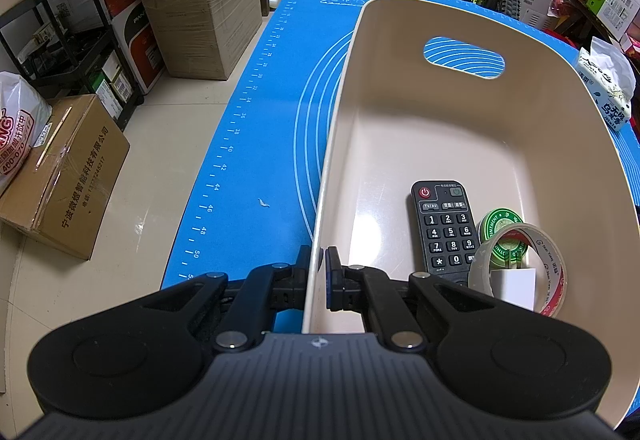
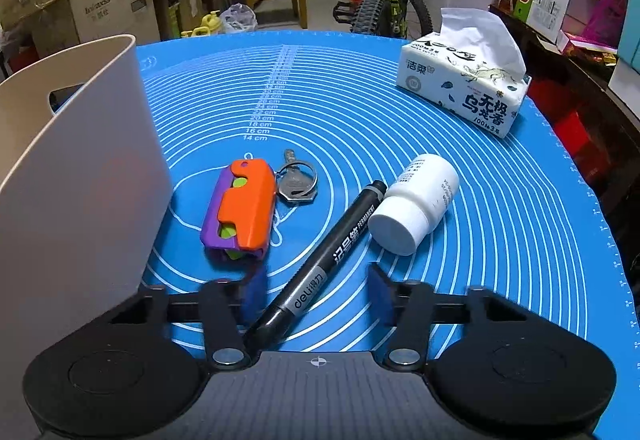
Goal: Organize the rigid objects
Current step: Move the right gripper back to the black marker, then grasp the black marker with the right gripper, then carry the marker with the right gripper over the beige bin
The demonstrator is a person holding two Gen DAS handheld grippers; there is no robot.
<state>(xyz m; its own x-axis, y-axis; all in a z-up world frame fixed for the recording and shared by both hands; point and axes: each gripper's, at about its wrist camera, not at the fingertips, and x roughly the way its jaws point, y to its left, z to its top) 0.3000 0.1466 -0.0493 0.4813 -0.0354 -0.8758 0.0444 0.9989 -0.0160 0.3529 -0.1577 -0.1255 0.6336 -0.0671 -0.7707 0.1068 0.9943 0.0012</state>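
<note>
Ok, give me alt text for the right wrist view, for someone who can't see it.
The right gripper straddles the near end of a black marker lying on the blue mat, pads not yet touching it. Beyond lie an orange-purple toy, keys, a white bottle, and a tissue pack; the beige bin stands left.

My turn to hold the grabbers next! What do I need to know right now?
Left gripper: shut on the wall of the beige bin, steadying it.
Right gripper: open, the black marker lies between its fingers, not yet pinched.
Done, in the bin: the remote, the green tin, the tape roll.
Left, on the blue mat: the marker, the orange and purple toy, the key, the white bottle.
The tissue pack sits at the far side.
</note>
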